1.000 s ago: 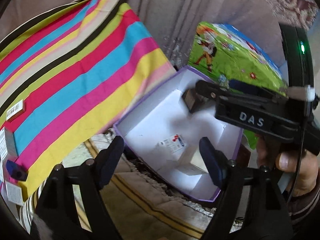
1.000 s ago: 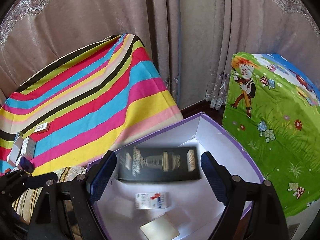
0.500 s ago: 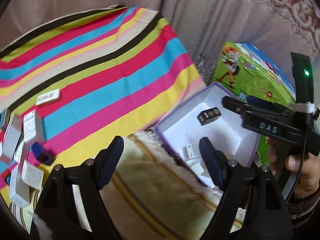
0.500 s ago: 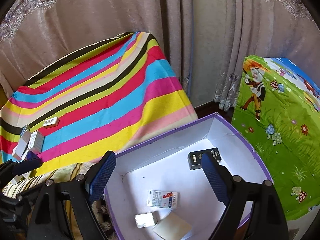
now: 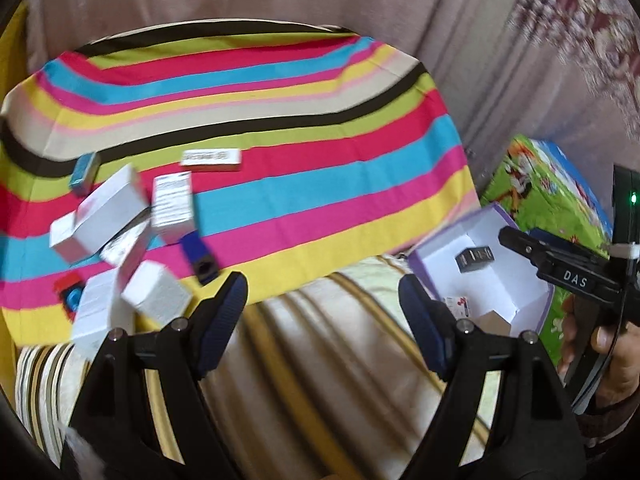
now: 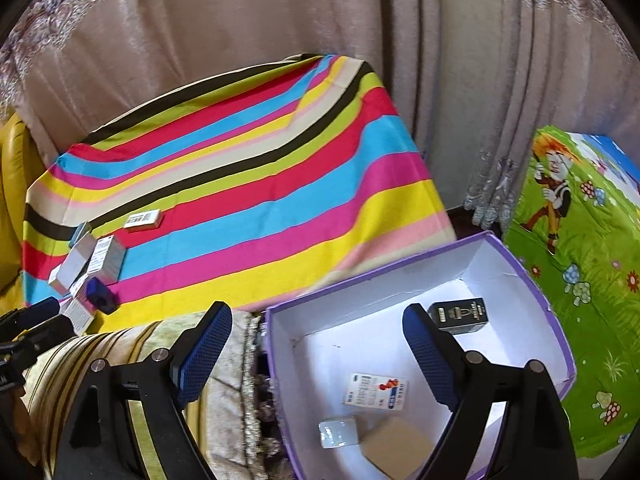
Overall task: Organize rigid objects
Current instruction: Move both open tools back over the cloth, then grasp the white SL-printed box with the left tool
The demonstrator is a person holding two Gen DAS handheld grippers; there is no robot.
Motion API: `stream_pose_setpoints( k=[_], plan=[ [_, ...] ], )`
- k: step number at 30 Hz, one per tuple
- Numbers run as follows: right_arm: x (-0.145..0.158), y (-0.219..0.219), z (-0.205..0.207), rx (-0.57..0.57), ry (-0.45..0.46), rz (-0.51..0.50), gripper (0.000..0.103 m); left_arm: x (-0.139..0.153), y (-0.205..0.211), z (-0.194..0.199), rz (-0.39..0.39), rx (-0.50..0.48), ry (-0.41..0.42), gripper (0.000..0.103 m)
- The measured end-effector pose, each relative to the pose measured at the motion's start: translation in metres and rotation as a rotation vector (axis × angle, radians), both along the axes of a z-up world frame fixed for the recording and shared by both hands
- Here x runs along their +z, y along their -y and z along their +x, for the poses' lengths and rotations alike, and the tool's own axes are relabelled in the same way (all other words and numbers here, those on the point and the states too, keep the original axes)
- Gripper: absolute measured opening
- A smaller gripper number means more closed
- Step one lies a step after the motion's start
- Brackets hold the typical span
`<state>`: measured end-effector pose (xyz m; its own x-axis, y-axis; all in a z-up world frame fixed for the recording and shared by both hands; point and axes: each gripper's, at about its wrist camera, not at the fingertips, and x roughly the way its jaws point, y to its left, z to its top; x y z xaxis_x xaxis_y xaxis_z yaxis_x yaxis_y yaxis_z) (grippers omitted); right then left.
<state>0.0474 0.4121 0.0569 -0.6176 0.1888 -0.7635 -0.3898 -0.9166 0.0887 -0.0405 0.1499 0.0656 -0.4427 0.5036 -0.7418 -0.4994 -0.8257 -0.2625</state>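
Where small boxes [image 5: 120, 240] clutter striped cloth [image 5: 300, 184]

Striped cloth [image 6: 248, 184] in bands of red, blue, pink, yellow, green, black and cream covers raised surface against curtain. Cluster of small white boxes [image 5: 116, 240] lies jumbled near cloth's left end, some overlapping. Dark blue box [image 5: 200, 258] just beside cluster. Flat white box [image 5: 211, 159] lies apart, farther back. Small teal box [image 5: 83, 168] at cluster's far edge. Small red-and-blue item [image 5: 69, 290] near front left edge; blurred. Cream-and-gold striped fabric [image 5: 320, 360] spreads below cloth's front edge.
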Motion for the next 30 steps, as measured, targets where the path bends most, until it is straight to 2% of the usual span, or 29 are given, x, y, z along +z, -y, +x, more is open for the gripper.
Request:
stream_pose_setpoints(
  k=[11, 18, 20, 25, 30],
  plan=[
    [-0.009, 0.036, -0.017, 0.093, 0.026, -0.023, 0.088, -0.009, 0.097, -0.006, 0.036, 0.263, 0.034, 0.080],
    [-0.013, 0.054, -0.027, 0.143, 0.041, -0.036, 0.088, -0.024, 0.133, -0.013, -0.004, 0.363, 0.085, 0.080],
    [-0.013, 0.059, -0.030, 0.159, 0.043, -0.038, 0.088, -0.029, 0.136, -0.018, -0.026, 0.385, 0.105, 0.079],
    [-0.016, 0.077, -0.043, 0.208, 0.057, -0.042, 0.088, -0.037, 0.132, -0.025, -0.072, 0.365, 0.137, 0.076],
    [-0.017, 0.102, -0.060, 0.287, 0.068, -0.042, 0.088, -0.046, 0.126, -0.038, -0.111, 0.361, 0.176, 0.066]
  ],
)
